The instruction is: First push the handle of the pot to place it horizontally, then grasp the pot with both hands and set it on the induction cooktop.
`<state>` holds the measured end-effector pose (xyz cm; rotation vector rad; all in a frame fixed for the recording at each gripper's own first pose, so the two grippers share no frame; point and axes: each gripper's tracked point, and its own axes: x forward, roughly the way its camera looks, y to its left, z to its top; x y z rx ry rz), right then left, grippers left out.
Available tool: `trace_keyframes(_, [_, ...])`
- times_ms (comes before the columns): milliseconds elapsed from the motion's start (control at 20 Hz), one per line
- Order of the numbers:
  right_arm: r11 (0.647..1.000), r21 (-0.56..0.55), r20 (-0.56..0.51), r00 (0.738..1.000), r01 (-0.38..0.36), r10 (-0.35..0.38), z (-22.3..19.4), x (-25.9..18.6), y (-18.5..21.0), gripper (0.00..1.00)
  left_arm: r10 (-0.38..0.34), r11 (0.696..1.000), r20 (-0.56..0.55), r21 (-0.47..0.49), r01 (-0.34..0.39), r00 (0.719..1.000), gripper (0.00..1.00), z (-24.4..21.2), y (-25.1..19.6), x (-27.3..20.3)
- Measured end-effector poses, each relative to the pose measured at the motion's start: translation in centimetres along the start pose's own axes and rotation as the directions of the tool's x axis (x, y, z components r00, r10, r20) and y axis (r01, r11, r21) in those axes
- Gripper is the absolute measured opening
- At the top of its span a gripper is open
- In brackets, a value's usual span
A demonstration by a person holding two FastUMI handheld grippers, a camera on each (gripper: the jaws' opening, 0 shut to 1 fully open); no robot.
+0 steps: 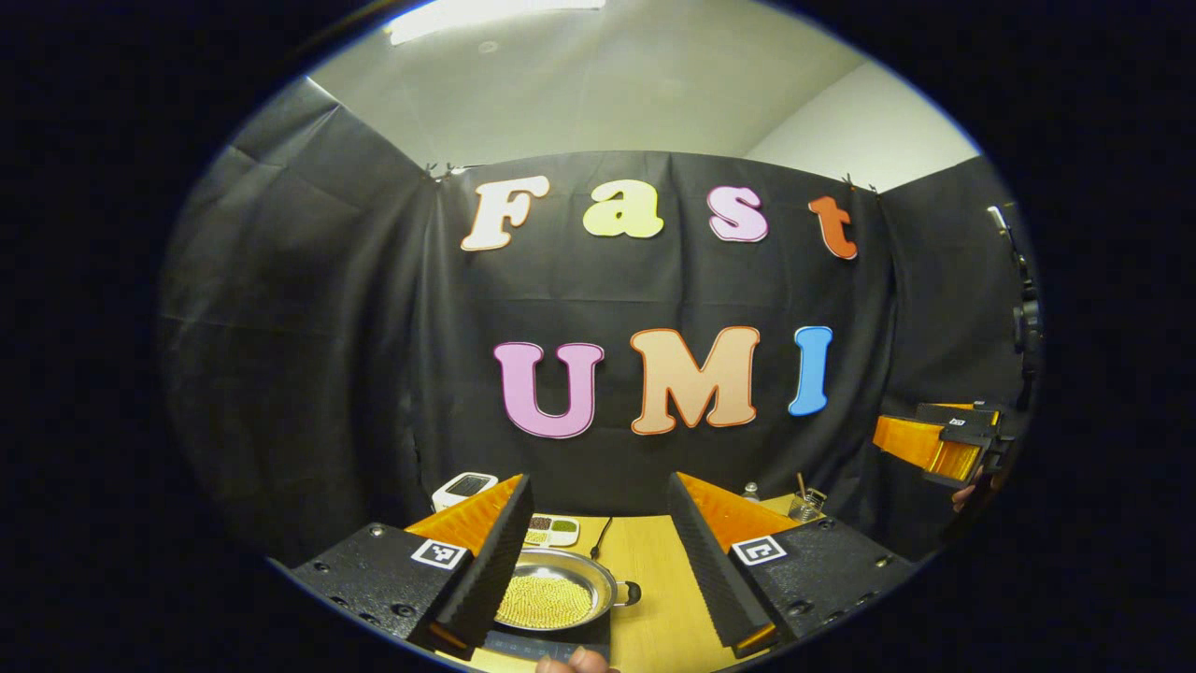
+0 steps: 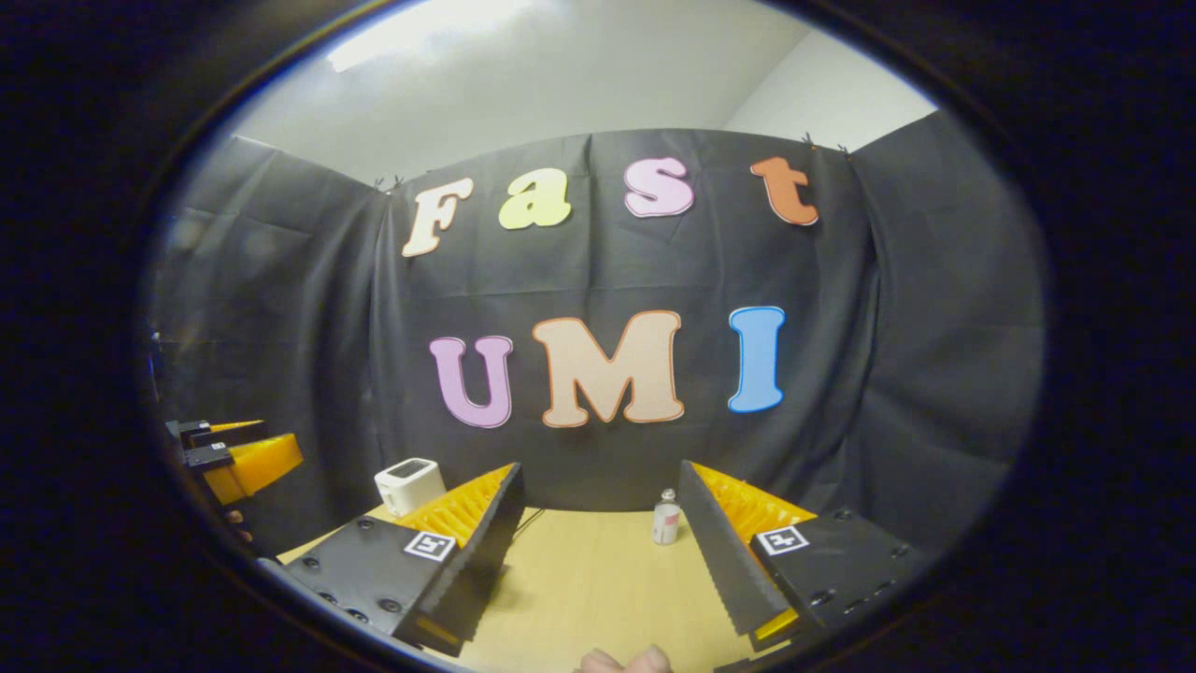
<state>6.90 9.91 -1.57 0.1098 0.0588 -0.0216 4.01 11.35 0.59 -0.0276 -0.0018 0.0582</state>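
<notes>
Left gripper [image 1: 598,561] hangs above the table [image 1: 668,598], fingers spread wide. The pot [image 1: 556,591] of yellow grains sits on the cooktop [image 1: 551,645] at its 7 o'clock, beside the left finger, handle [image 1: 628,593] toward 3 o'clock. Right gripper [image 2: 603,565] is spread too, a small bottle [image 2: 666,519] at 1 o'clock.

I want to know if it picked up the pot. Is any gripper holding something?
No. The left gripper and right gripper are both open and empty; the pot sits untouched.
</notes>
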Motion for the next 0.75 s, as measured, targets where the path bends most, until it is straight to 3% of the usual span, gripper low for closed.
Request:
trace_keyframes(150, [1.000,-0.003,0.037,0.999,0.003,-0.003,1.7,-1.1,-1.4,0.94,-0.019,1.000,-0.014,-0.013,0.019,1.000,0.86,-0.3,-1.8,-0.3])
trace_keyframes(250, [1.000,-0.022,0.019,1.000,-0.002,0.002,1.0,-1.9,-1.9,0.93,-0.025,1.000,-0.013,0.015,0.025,1.000,0.90,-0.2,-3.0,-0.6])
trace_keyframes(300, [1.000,-0.020,0.009,1.000,-0.004,0.004,0.6,-2.2,-2.1,0.94,-0.025,0.999,0.003,0.026,0.025,1.000,0.86,0.2,-3.4,-0.6])
trace_keyframes(400, [1.000,0.000,0.013,1.000,0.007,-0.007,0.9,-2.4,-3.2,0.94,-0.004,1.000,0.019,0.027,0.004,1.000,0.91,0.5,-3.6,-1.2])
trace_keyframes(450, [1.000,0.011,0.015,1.000,0.012,-0.012,0.9,-2.4,-3.6,0.94,-0.005,1.000,0.025,0.027,0.004,1.000,0.87,0.6,-3.8,-1.3])
trace_keyframes(500, [1.000,0.015,0.015,1.000,0.017,-0.017,0.8,-2.4,-3.9,0.94,0.001,0.999,0.025,0.036,-0.002,1.000,0.91,0.6,-3.6,-1.4])
trace_keyframes(550, [1.000,0.016,0.012,1.000,0.019,-0.020,0.7,-2.4,-4.1,0.94,0.013,0.999,0.020,0.049,-0.014,1.000,0.87,0.4,-3.0,-1.4])
trace_keyframes(650, [1.000,0.014,0.005,1.000,0.015,-0.015,0.5,-2.3,-4.1,0.94,0.036,0.998,0.006,0.059,-0.037,0.999,0.91,0.2,-2.3,-1.5])
trace_keyframes(750, [1.000,-0.001,0.015,1.000,0.016,-0.016,0.8,-2.0,-4.3,0.94,0.050,0.998,0.007,0.046,-0.050,0.999,0.87,0.1,-1.8,-1.5])
